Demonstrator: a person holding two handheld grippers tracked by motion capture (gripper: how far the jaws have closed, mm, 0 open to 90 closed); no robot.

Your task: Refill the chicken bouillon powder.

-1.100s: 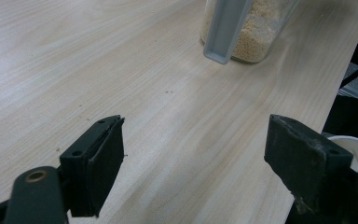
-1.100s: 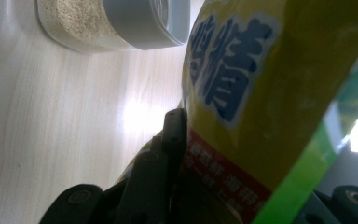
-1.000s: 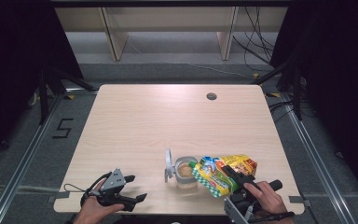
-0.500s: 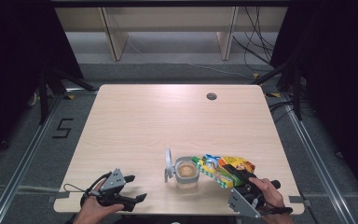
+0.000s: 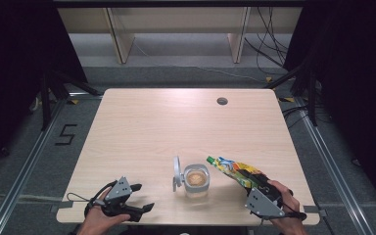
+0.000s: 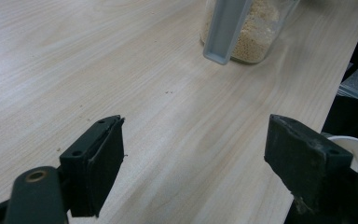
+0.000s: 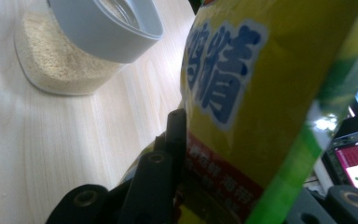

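Observation:
A clear jar [image 5: 196, 180] of pale granules stands near the table's front edge, its grey lid [image 5: 176, 172] hinged open to the left. Just right of it, my right gripper [image 5: 251, 184] is shut on a yellow-green printed packet [image 5: 232, 169], whose top corner points at the jar's rim. In the right gripper view the packet [image 7: 261, 93] hides the right jaw, the left finger [image 7: 175, 135] presses against it, and the jar [image 7: 60, 65] sits behind to the left. My left gripper [image 5: 143, 197] rests open at the front left, its jaws [image 6: 196, 154] wide over bare wood, jar [image 6: 254, 32] ahead.
The wooden table [image 5: 176, 122] has a round cable hole [image 5: 222, 101] at its far right. Both hands sit right at the front edge. Shelf legs and cables lie on the floor beyond the table. A white round object [image 6: 356, 150] shows past the table's edge.
The packet in my right gripper has turned from showing its broad face to lying narrower and lower beside the jar. My left gripper has stayed put.

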